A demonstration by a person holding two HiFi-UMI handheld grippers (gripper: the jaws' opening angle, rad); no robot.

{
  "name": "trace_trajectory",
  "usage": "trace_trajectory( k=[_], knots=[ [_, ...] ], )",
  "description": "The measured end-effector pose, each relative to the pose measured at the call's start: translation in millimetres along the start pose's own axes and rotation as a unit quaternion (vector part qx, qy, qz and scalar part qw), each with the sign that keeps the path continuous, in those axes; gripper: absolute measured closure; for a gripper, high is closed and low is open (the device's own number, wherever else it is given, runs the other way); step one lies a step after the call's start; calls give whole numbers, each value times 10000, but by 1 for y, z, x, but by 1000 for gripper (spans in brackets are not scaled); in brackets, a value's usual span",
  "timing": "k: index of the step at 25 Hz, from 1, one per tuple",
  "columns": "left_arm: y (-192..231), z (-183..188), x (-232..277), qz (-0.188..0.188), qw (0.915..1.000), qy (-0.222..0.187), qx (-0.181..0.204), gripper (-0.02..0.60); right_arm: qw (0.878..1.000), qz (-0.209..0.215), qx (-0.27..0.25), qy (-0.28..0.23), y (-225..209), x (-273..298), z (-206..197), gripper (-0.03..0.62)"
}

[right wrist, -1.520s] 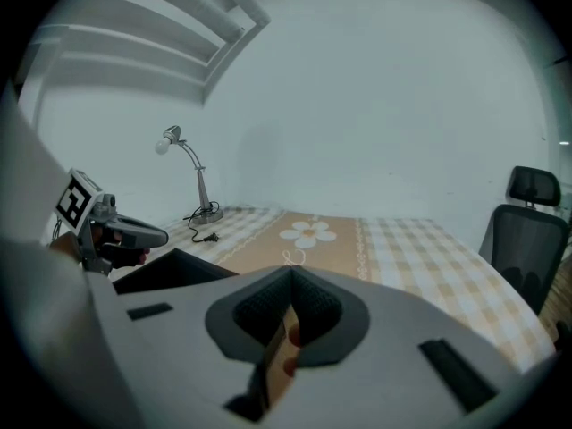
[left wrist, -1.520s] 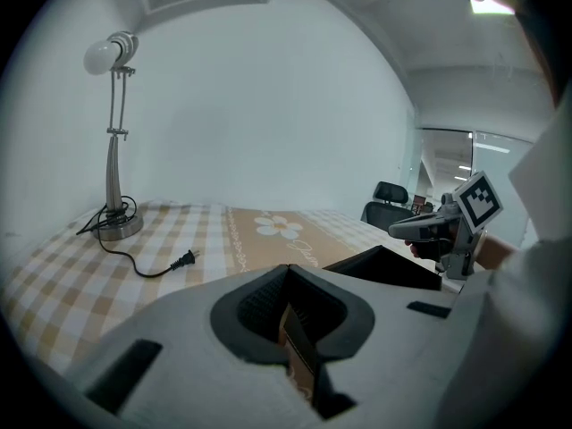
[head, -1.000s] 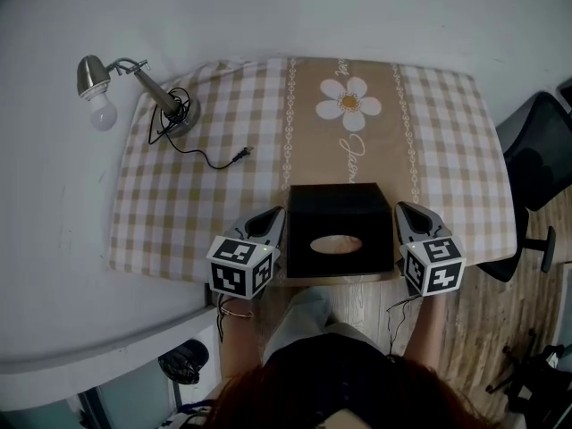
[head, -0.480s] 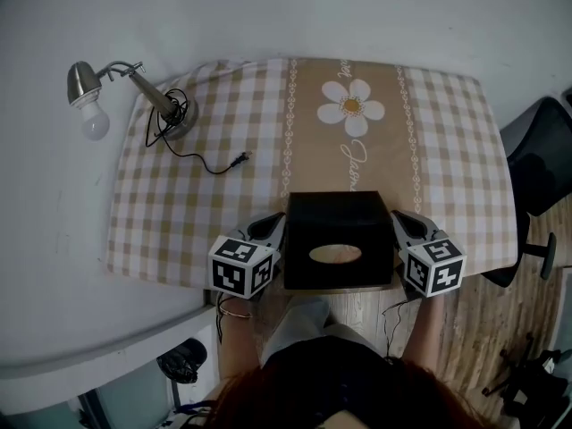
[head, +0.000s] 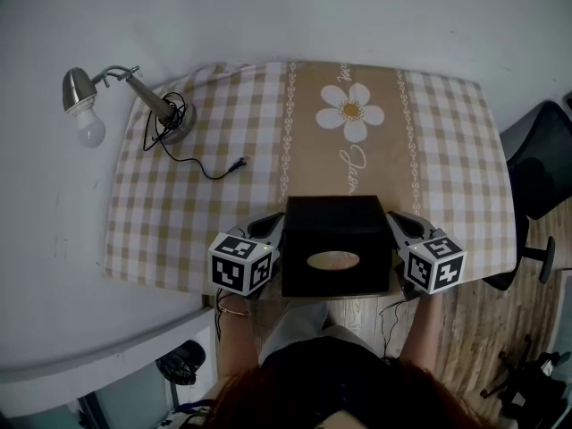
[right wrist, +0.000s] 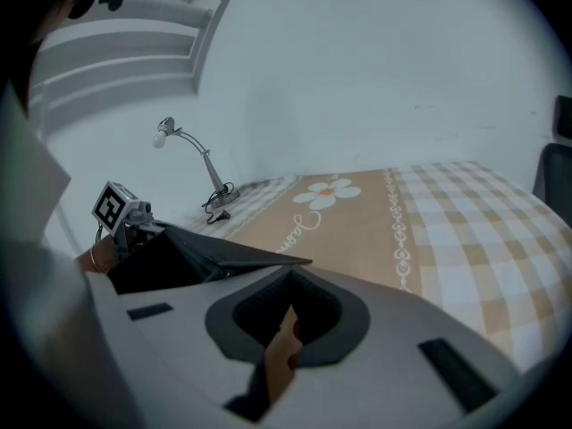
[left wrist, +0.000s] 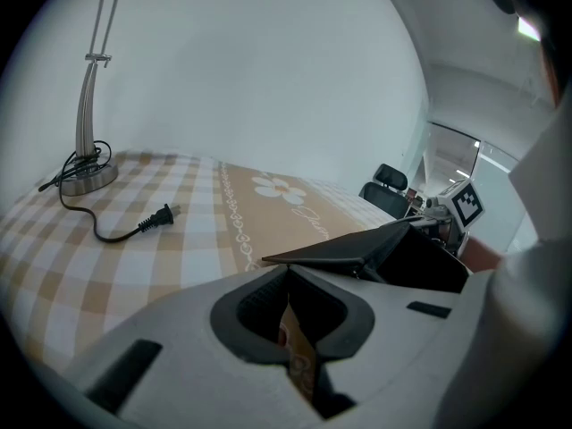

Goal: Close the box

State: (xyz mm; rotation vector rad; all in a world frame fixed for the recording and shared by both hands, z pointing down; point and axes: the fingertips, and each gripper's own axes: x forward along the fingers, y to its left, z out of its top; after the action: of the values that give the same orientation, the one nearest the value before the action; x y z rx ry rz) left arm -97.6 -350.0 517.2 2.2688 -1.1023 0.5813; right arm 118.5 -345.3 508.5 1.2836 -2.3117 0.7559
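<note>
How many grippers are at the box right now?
2. The left gripper is at the left side of the box, the right gripper at its right side; each is shut on a thin tan strip.

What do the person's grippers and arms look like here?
Both the left gripper and right gripper have grey, tapering jaws and a white cube with black square markers. A thin bangle circles the left wrist; a dark cable hangs by the right arm.
</note>
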Motion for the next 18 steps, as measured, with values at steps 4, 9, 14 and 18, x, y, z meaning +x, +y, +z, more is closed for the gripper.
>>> trace_trajectory(
  k=[4, 9, 14, 18],
  knots=[
    [1, 4, 2, -42, 10000, -19, -13, 554, 10000, 70, 44, -37, 0, 2, 3, 577],
    [1, 9, 5, -45, 9999, -36, 83, 554, 9999, 88, -7, -59, -1, 4, 7, 577],
    [2, 10, 7, -79, 9999, -51, 54, 554, 9999, 113, -33, -71, -2, 6, 9, 577],
    [5, 11, 9, -99, 9999, -68, 14, 554, 9998, 147, -15, -114, -2, 8, 10, 577]
  ],
)
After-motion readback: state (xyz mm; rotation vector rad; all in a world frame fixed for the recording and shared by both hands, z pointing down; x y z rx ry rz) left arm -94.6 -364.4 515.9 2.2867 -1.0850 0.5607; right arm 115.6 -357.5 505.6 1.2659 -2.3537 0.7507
